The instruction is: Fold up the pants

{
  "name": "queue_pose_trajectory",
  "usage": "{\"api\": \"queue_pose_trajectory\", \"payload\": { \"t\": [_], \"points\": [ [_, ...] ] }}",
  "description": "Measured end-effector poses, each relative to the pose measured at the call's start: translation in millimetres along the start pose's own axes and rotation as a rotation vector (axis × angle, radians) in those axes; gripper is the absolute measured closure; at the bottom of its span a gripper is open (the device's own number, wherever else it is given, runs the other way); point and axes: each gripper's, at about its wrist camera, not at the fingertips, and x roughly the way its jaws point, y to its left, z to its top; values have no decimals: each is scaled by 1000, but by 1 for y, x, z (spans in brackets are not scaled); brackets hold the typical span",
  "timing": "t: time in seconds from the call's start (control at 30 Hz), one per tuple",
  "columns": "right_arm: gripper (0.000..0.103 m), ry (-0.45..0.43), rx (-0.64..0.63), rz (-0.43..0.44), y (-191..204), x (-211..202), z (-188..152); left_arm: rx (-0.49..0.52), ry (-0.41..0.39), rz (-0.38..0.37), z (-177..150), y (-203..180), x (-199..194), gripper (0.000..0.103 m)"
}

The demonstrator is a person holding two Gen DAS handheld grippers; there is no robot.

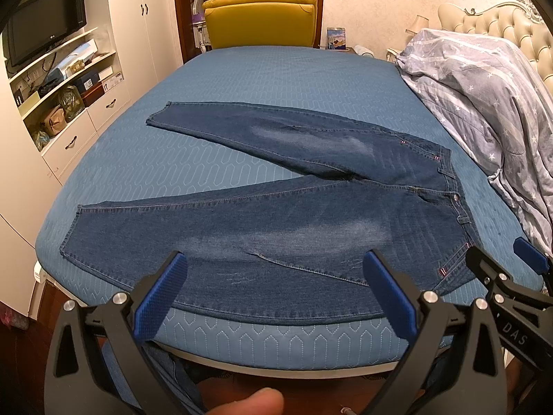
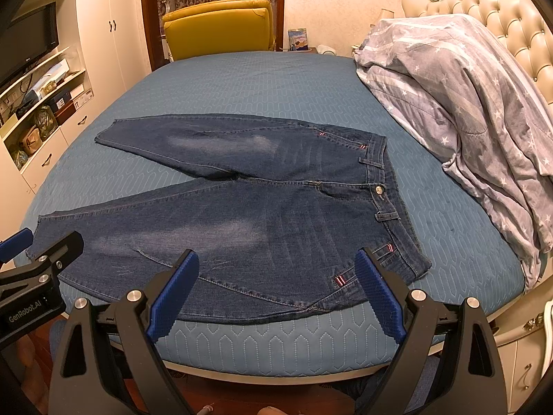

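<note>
A pair of dark blue jeans [image 1: 276, 214] lies flat and spread open on the blue bed, waistband to the right, both legs reaching left in a V. It also shows in the right wrist view [image 2: 262, 214]. My left gripper [image 1: 276, 263] is open and empty, hovering over the near leg at the bed's front edge. My right gripper [image 2: 278, 259] is open and empty over the near hip, close to the waistband. The right gripper also shows at the right edge of the left wrist view [image 1: 501, 266]. The left gripper shows at the left edge of the right wrist view [image 2: 38, 245].
The blue quilted mattress cover [image 1: 262, 79] extends far behind the jeans. A crumpled grey star-print duvet [image 1: 484, 79] lies at the right by the tufted headboard. A yellow armchair [image 1: 261, 20] stands behind the bed. White shelving and a TV [image 1: 45, 24] line the left wall.
</note>
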Motion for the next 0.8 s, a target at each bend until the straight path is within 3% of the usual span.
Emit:
{"api": "queue_pose_trajectory", "payload": {
  "t": [0.8],
  "points": [
    [15, 12, 4, 21, -3, 7, -7, -9, -8, -14, -1, 2, 1, 1]
  ]
}}
